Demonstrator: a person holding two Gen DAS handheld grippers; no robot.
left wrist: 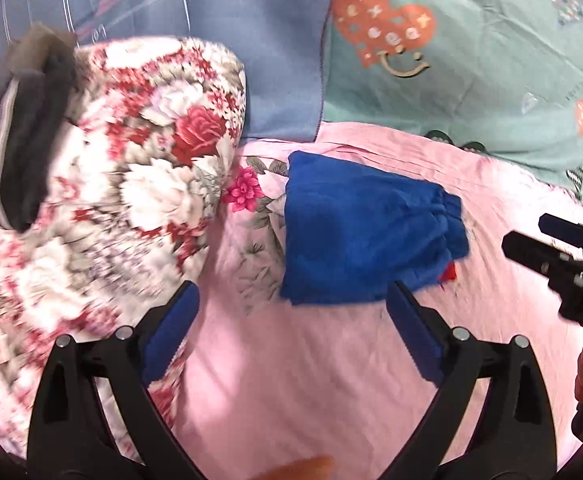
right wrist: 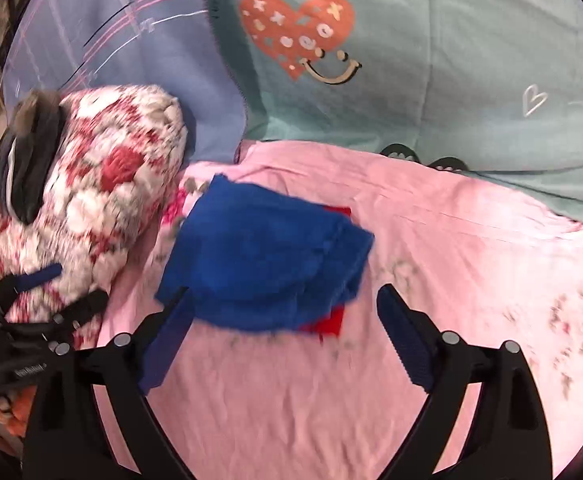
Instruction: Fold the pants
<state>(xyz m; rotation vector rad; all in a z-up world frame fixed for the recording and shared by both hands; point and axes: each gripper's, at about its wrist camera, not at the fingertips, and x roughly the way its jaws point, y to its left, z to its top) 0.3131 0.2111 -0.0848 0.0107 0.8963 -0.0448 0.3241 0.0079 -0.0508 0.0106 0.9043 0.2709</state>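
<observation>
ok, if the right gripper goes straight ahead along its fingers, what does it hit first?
Most likely the folded blue pants on the pink sheet; the right gripper is open and empty. Depth is unclear.

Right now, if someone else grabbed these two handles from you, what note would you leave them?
Left gripper: open, empty, hovering over the pink sheet just short of the blue pants.
Right gripper: open, empty, its left finger at the near edge of the pants.
Pants: folded into a compact bundle on the sheet, beside the floral quilt. A bit of red fabric pokes out underneath.
Done: the folding looks mostly finished.
Left: probably only to tidy the edges and check the red piece, though blur hides detail.
</observation>
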